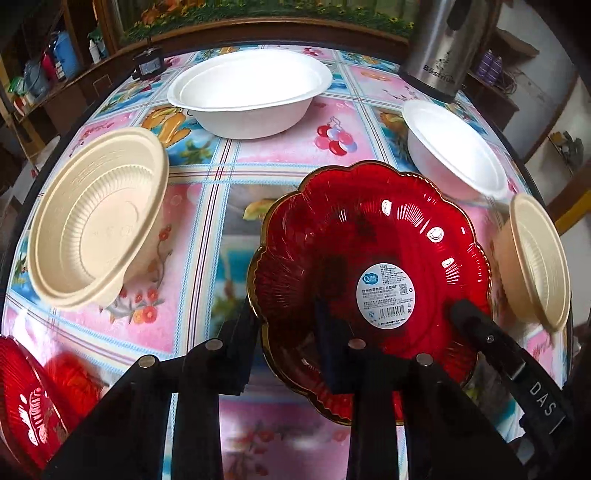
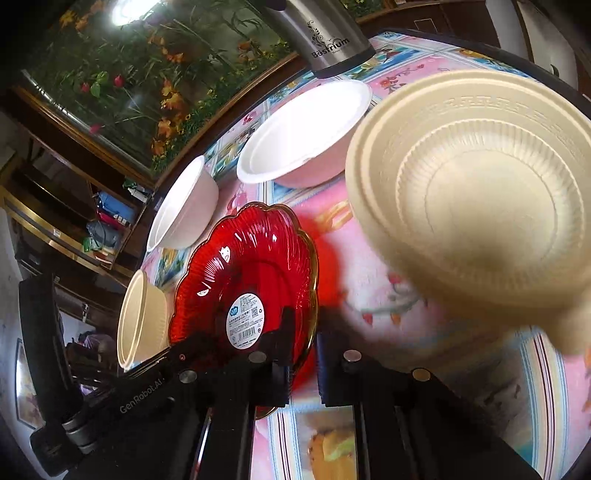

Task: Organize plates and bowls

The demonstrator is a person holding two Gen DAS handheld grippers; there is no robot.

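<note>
A red scalloped glass plate [image 1: 373, 266] with a round white label lies in front of both grippers. My left gripper [image 1: 286, 350] straddles its near left rim, one finger outside and one over the plate. My right gripper [image 2: 303, 350] straddles the rim of the same plate [image 2: 243, 280]; its finger also shows in the left wrist view [image 1: 491, 339]. Cream bowls stand at left [image 1: 96, 225] and right [image 1: 535, 258]. White bowls stand at the back [image 1: 251, 88] and back right [image 1: 454, 147]. A second red plate [image 1: 26, 398] shows at the lower left.
A steel thermos [image 1: 439, 48] stands at the table's back right, also in the right wrist view [image 2: 325, 33]. The table has a flowered cloth [image 1: 207, 206] and a dark rim. A small dark object [image 1: 147, 62] sits at the back left. Shelves stand beyond.
</note>
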